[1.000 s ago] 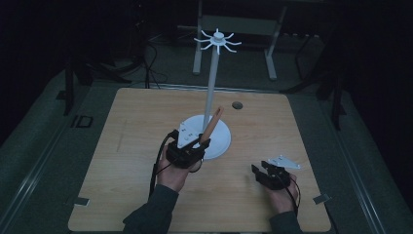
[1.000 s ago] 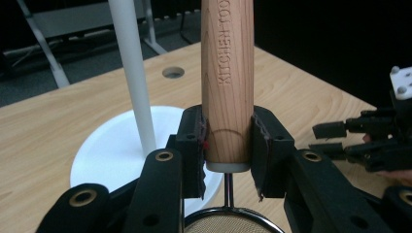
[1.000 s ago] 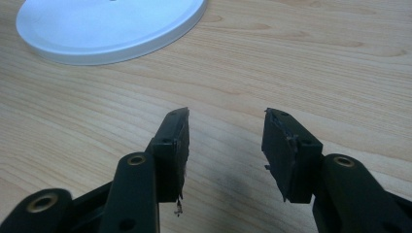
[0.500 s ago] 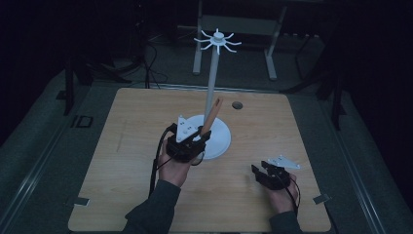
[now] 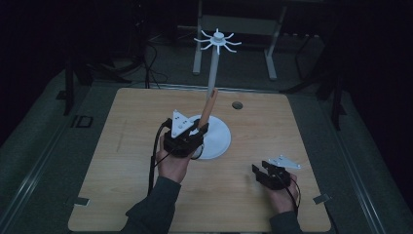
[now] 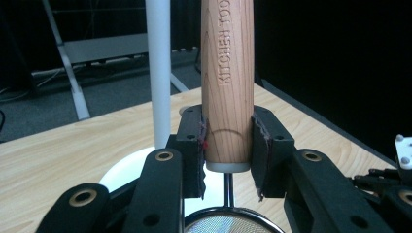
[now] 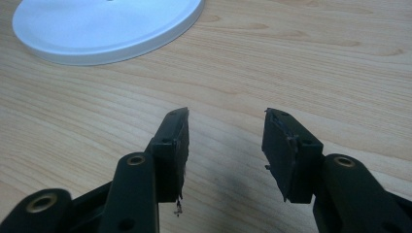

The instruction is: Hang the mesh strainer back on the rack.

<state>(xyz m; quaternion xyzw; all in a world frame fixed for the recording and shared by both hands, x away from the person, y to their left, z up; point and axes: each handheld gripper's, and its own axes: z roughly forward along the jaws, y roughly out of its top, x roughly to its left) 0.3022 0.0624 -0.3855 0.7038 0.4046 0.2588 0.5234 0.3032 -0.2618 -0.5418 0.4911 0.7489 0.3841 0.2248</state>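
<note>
- One wooden worktop (image 5: pixel 122 195) carries everything I am working with, and I go down it by size.
- On it stands the white rack: a round base plate (image 5: pixel 219 141), a tall post (image 5: pixel 213 73) and a ring of hooks (image 5: pixel 217 41) at the top. None of the hooks carries anything that I can make out.
- My left gripper (image 5: pixel 197 132) sits at the near left edge of the base plate, its fingers (image 6: pixel 265 145) clamped on the lower end of a wooden handle (image 6: pixel 227 82) stamped with lettering. The handle stands nearly upright, leaning a little toward the post, just beside it without touching as far as I can tell.
- Below the handle, the left gripper view shows a thin metal stem running into the rim of a mesh strainer (image 6: pixel 228 221), so I take the utensil to be a small sieve held bowl-down, lifted off the worktop.
- My right gripper (image 5: pixel 260 173) rests on the worktop well to the right of the rack, fingers (image 7: pixel 170 145) spread wide with nothing between them.
- Progress, as I judge it: the pick-up is done and the utensil is at the rack, but the hanging is not. The handle's top is well below the hooks, so what is left is a lift, lining it up with a hook and letting go.
- I cannot see a hanging hole on the handle.
</note>
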